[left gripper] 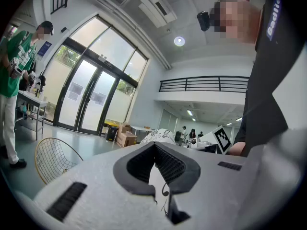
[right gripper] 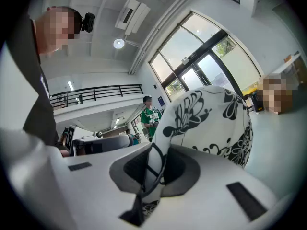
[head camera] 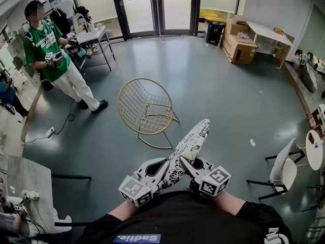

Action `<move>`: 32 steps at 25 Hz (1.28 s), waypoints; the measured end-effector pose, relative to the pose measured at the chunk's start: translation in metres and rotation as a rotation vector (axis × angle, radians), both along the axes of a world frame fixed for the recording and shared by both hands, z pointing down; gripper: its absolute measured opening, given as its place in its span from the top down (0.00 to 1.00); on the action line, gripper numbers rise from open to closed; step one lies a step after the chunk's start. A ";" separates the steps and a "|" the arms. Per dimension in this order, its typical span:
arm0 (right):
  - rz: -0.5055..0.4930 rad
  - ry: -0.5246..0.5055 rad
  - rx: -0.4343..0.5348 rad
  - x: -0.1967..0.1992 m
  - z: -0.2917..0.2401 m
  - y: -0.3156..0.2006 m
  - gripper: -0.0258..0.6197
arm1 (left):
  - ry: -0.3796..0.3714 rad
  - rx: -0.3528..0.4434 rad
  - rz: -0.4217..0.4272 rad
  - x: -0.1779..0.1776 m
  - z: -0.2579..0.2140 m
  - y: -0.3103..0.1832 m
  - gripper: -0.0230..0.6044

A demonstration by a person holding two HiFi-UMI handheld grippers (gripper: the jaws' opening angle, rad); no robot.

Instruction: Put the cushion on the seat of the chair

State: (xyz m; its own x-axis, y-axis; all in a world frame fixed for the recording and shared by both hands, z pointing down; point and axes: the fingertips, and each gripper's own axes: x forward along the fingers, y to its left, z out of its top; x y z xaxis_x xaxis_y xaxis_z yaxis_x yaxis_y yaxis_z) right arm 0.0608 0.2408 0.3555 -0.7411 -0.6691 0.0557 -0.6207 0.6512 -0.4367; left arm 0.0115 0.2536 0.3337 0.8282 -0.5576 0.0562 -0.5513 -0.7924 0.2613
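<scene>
- A person carried a black-and-white patterned cushion [head camera: 190, 146] through an open hall. It was held out in front, with its far end aimed toward a gold wire chair [head camera: 144, 108] on the grey-green floor [head camera: 218, 100], ahead and a little to the left.
- The cushion was not yet on the seat. It hung in the air, well apart from the chair, and the wire seat lay bare.
- It was gripped by its near edge from both sides, probably so the soft pad would stay spread out rather than fold, ready to be lowered flat onto the seat.
- The left gripper [head camera: 163, 165] was clamped on the cushion's near left corner. Its own view showed a thin fold of printed fabric pinched between the pads.
- The right gripper [head camera: 185, 161] was likewise all but fully closed, biting on a dark-edged fold at the cushion's rim. The cushion's bulk rose beyond the jaws in that gripper's view.
- Both grippers pointed roughly level and sat close together, just ahead of the person's black shirt.
- A bystander in a green shirt [head camera: 48, 50] stood near a bench [head camera: 99, 34] by the glass doors, clear of the way to the chair.
- Judging by the gap, the carry to the chair had yet to be finished before the cushion could be set down.
</scene>
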 end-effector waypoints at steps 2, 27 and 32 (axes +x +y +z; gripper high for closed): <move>-0.001 -0.002 -0.004 -0.002 0.002 -0.002 0.90 | -0.001 0.001 0.000 -0.002 0.001 -0.002 0.94; -0.042 -0.048 0.002 0.012 0.002 -0.027 0.90 | -0.028 0.013 -0.064 0.010 0.000 -0.022 0.94; -0.076 -0.052 0.008 0.027 0.000 -0.032 0.90 | -0.031 0.010 -0.109 0.025 0.000 -0.023 0.94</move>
State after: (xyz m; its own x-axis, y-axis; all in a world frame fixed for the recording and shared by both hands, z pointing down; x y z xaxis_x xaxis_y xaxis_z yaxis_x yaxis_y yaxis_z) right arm 0.0876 0.2091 0.3560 -0.7913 -0.6113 0.0111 -0.5463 0.6989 -0.4617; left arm 0.0361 0.2302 0.3336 0.7607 -0.6448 0.0744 -0.6418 -0.7299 0.2353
